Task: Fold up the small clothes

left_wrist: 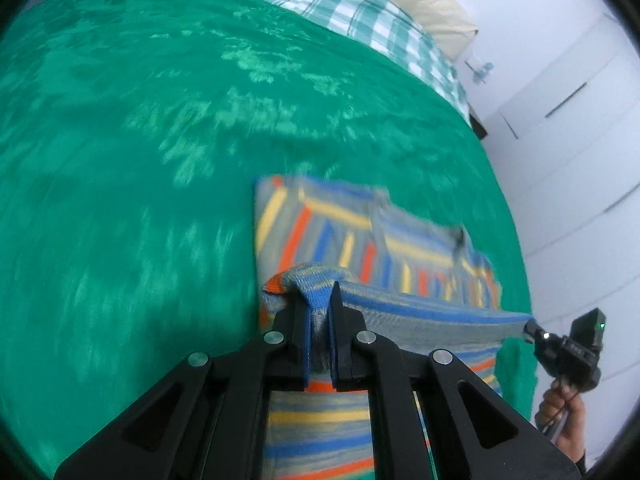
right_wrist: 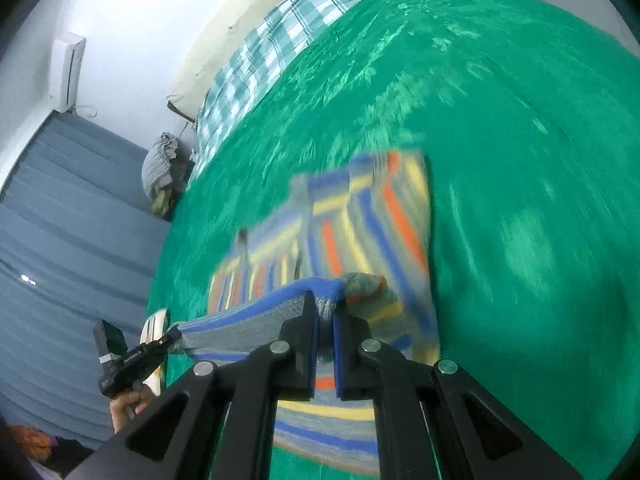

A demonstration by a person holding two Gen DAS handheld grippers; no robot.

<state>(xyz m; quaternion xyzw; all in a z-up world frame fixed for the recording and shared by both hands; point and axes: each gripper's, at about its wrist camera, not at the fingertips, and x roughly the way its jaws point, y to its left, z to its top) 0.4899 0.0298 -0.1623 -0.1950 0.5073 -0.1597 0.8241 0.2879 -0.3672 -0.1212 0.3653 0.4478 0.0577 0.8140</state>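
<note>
A small striped knit garment [left_wrist: 360,240], grey with blue, yellow and orange stripes, lies on the green bedspread [left_wrist: 120,160]. My left gripper [left_wrist: 320,312] is shut on one corner of its near edge. My right gripper [right_wrist: 326,312] is shut on the other corner of that edge. The edge is lifted and stretched taut between the two grippers above the rest of the garment [right_wrist: 360,216]. The right gripper also shows at the right of the left wrist view [left_wrist: 530,326], and the left gripper at the lower left of the right wrist view [right_wrist: 174,336].
A green-and-white checked blanket [left_wrist: 360,8] and a cream pillow [left_wrist: 432,4] lie at the head of the bed. White cupboards [left_wrist: 580,140] stand on one side of the bed, a grey-blue curtain [right_wrist: 60,220] on the other.
</note>
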